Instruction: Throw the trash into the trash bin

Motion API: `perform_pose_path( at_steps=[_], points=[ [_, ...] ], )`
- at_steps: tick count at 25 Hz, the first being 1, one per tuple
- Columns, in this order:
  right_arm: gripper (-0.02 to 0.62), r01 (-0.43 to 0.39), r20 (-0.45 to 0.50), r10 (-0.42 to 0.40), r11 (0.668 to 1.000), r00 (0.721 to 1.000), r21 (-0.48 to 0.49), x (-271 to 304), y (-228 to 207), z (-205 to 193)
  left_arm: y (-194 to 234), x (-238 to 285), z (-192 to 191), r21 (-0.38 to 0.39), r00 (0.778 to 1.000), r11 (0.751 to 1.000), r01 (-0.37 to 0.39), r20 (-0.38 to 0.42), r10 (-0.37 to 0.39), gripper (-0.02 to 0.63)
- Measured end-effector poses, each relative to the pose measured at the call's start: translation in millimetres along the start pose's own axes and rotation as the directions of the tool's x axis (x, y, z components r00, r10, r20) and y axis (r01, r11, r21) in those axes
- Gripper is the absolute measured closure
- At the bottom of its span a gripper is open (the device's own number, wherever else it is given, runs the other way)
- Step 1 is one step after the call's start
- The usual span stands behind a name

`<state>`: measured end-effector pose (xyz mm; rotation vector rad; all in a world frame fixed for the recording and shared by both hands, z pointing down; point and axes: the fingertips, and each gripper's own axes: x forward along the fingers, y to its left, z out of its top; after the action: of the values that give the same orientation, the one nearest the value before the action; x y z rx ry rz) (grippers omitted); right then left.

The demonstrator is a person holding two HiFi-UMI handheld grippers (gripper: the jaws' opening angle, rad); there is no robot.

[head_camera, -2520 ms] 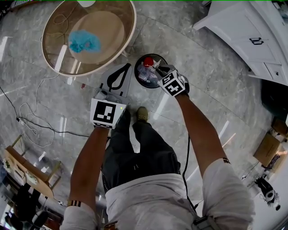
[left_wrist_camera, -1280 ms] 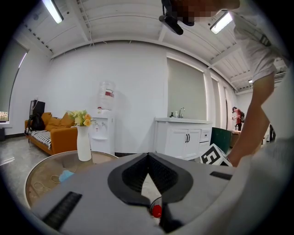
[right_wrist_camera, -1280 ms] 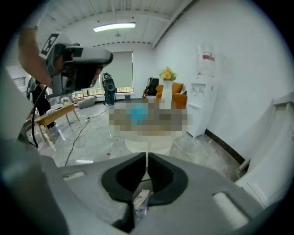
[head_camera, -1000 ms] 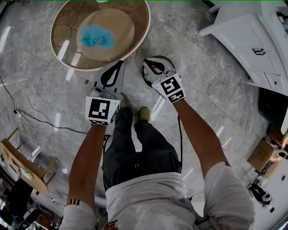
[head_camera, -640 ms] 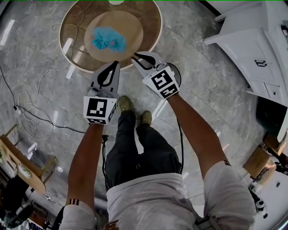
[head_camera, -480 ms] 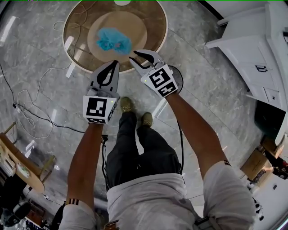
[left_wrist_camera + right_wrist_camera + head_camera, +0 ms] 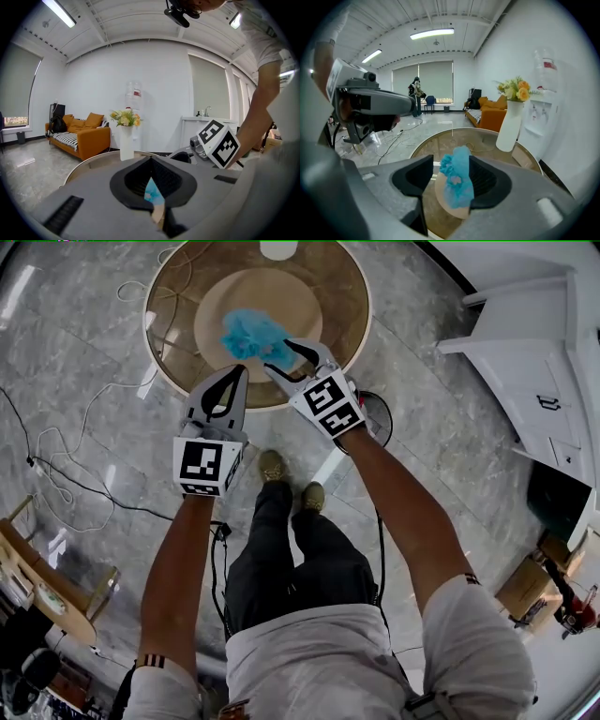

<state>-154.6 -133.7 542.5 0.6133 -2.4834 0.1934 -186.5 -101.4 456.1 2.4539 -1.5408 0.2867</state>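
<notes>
While the left gripper (image 7: pixel 240 373) is hovering over the round glass bench's (image 7: pixel 164 362) near edge with its jaws clenched on nothing, the right gripper's (image 7: pixel 279 355) jaws are opening, unpressed, either side of the blue crumpled trash (image 7: pixel 251 332) lying mid-bench.

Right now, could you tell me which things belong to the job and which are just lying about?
Job: blue fluffy trash; round table; trash bin; right gripper, jaws opening at trash's edge, not gripping.
Lying about: vase; white cabinet; orange sofa; water dispenser.
</notes>
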Motion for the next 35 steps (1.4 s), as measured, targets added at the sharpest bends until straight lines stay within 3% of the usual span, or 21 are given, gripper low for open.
perform_pose_path(
  at_steps=[10,24,31,35],
  points=[
    [0.296,-0.015,-0.226,0.004,0.999,0.974,-0.045,64,-18,-37,37,17,-7,-0.004,1.0,1.0,-0.005,-0.018,0.005,0.607],
    [0.309,-0.05,-0.402,0.028,0.998,0.915,-0.046,113,-17,-90,65,23,-20,-0.018,1.0,1.0,-0.017,-0.025,0.016,0.607],
    [0.551,-0.027,-0.415,0.0,0.998,0.91,-0.059,112,-15,-99,70,17,-23,-0.02,1.0,1.0,-0.019,-0.022,0.018,0.607],
    [0.572,-0.009,-0.385,-0.017,0.998,0.923,-0.066,101,-14,-98,63,15,-28,-0.02,1.0,1.0,-0.013,-0.025,0.012,0.607]
  ],
)
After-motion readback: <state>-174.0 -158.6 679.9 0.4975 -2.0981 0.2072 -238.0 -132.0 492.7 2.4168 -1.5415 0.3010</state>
